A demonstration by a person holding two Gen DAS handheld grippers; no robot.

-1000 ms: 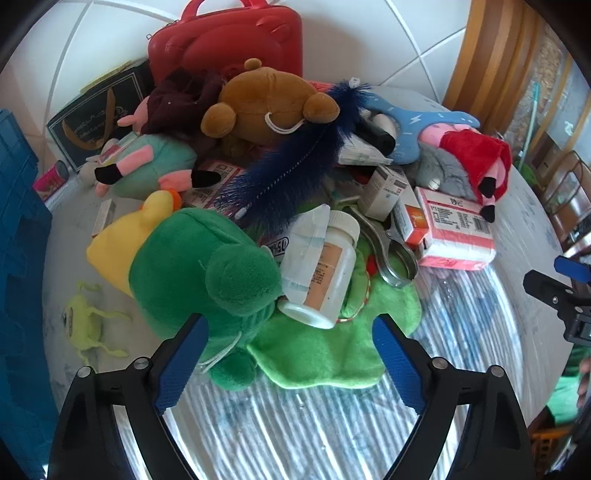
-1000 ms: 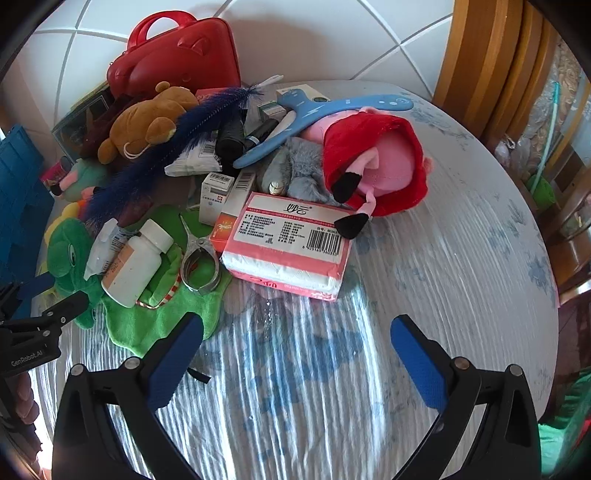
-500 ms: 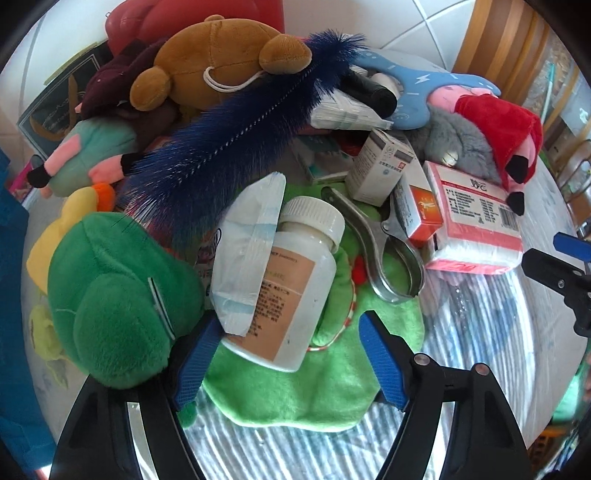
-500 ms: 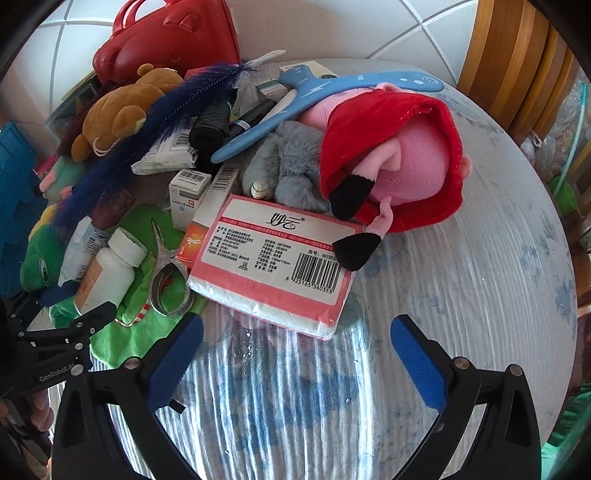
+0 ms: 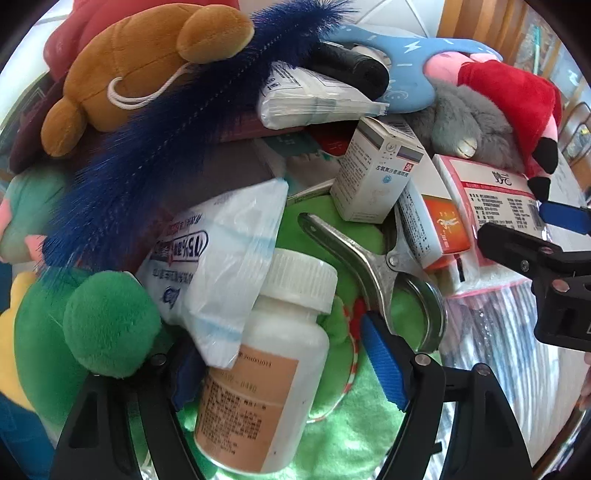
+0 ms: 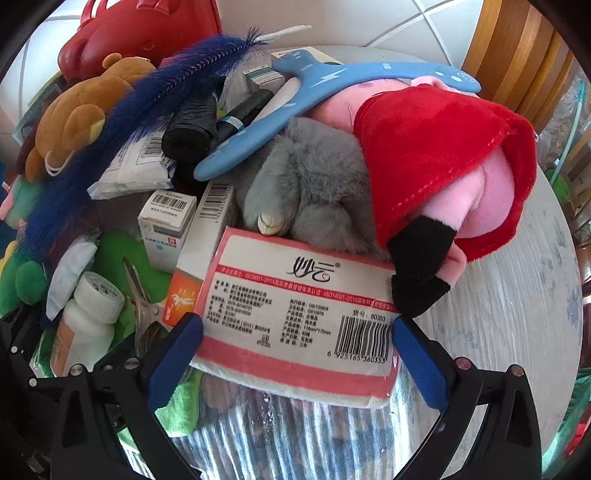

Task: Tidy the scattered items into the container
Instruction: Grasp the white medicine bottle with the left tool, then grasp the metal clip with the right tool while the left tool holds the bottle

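Observation:
A white pill bottle (image 5: 266,369) with an orange label lies on a green cloth (image 5: 343,435). My left gripper (image 5: 284,365) is open, its blue pads on either side of the bottle, with a small gap on the right. A white wipes packet (image 5: 221,266) leans on the bottle. My right gripper (image 6: 295,362) is open, its pads on either side of a pink-and-white tissue pack (image 6: 299,314); contact cannot be told. The bottle also shows in the right wrist view (image 6: 86,325).
Around lie metal tongs (image 5: 373,266), small medicine boxes (image 5: 376,173), a blue feather duster (image 5: 166,129), a brown bear (image 5: 140,70), a green plush (image 5: 85,332), a grey plush (image 6: 310,188), a red-dressed pig plush (image 6: 443,166), a blue hanger (image 6: 332,88) and a red case (image 6: 147,29).
Both grippers have moved forward into the pile. The left one now straddles the bottle and has narrowed; the right one now straddles the tissue pack.

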